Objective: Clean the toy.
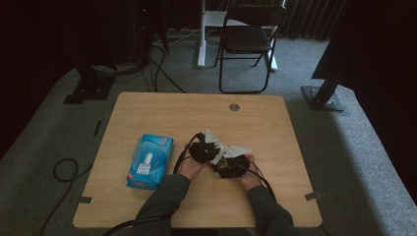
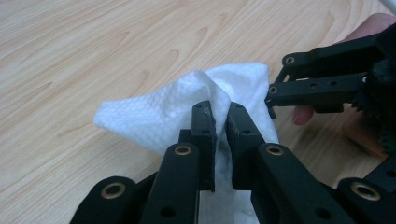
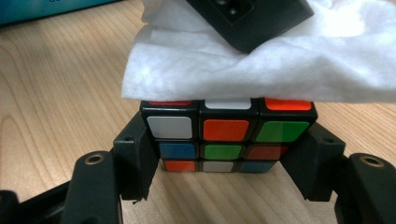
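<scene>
1. The left gripper [image 2: 220, 116] has its jaws pinched together on a bunched white wipe [image 2: 177, 105], which it holds over the table [image 2: 70, 46].
2. The right gripper [image 3: 224, 161] is clamped on a puzzle cube [image 3: 226, 140], one jaw pressed against each side of it.
3. In the right gripper view the wipe [image 3: 261, 65] lies across the top of the cube, with the other gripper's black jaws pressing on it from above.
4. In the high view both hands meet near the table's middle, left gripper [image 1: 207, 147] just beside right gripper [image 1: 231, 161].
5. A blue pack of wipes [image 1: 149, 161] lies flat on the table [image 1: 162, 105], to the left of the hands.
</scene>
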A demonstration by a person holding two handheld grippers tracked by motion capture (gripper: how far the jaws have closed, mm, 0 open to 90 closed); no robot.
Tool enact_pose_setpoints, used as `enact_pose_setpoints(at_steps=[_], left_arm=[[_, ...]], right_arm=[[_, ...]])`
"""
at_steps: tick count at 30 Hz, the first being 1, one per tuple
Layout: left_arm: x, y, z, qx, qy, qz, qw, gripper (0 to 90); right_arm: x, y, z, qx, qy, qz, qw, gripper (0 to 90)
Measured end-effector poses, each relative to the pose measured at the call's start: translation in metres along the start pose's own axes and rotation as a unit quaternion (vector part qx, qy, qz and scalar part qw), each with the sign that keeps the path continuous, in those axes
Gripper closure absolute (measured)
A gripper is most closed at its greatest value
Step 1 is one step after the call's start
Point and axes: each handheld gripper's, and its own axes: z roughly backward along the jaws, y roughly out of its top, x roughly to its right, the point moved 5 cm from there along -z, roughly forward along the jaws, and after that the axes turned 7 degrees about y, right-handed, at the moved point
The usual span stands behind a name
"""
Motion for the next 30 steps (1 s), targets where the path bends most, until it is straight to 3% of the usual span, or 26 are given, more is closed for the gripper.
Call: enact_pose_setpoints(at_steps=[7, 8, 11, 19, 24, 30], left_arm=[[0.006, 0.001, 0.0, 0.0, -0.014, -0.009, 0.9999, 83.7], [0.01, 0.001, 0.0, 0.002, -0.011, -0.018, 0.9998, 83.7], [0.006, 0.001, 0.0, 0.003, 0.0, -0.02, 0.9998, 83.7], [-0.008, -0.003, 0.002, 0.001, 0.03, -0.011, 0.9995, 83.8], [0.001, -0.008, 0.008, 0.005, 0.008, -0.011, 0.9999, 83.9], [0.001, -0.02, 0.021, 0.01, -0.001, -0.021, 0.9997, 83.9]], right_arm=[[0.0, 0.0, 0.0, 0.0, 0.001, 0.001, 1.0, 34.0], [0.0, 0.0, 0.0, 0.0, 0.001, 0.001, 1.0, 34.0], [0.0, 0.0, 0.0, 0.001, 0.002, 0.002, 1.0, 34.0], [0.0, 0.0, 0.0, 0.001, 0.001, 0.0, 1.0, 34.0], [0.0, 0.0, 0.0, 0.001, 0.001, 0.0, 1.0, 34.0], [-0.001, 0.0, 0.0, 0.0, 0.0, -0.001, 1.0, 34.0]])
